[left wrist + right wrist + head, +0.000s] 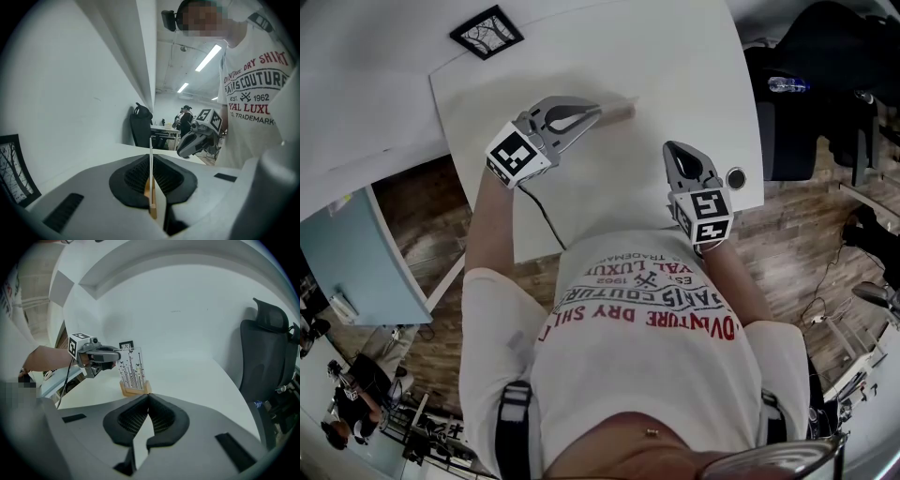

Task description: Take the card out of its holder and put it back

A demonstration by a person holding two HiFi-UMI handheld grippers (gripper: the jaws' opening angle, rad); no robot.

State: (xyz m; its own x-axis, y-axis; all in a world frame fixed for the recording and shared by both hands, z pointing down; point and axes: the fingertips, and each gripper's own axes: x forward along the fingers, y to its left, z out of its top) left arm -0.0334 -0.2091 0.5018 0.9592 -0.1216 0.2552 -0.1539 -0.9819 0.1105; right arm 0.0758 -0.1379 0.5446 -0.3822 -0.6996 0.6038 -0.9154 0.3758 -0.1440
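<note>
On the white table (675, 66) a clear card (130, 365) printed with thin plant stems stands upright, its lower edge in a small wooden holder (135, 389). My left gripper (116, 357) reaches in level from the left and is shut on the card's side edge. In the left gripper view the card (151, 154) shows edge-on between the pads, with the holder (148, 193) below it. In the head view, the left gripper (598, 111) points right at the card (621, 112). My right gripper (672, 146) rests nearer the table's front, shut (149, 396) and empty, aimed at the holder.
A black picture frame (487, 32) lies at the table's far left corner. A small round black object (736, 177) sits near the table's right front edge. A black office chair (265, 348) and a water bottle (787, 84) stand to the right of the table.
</note>
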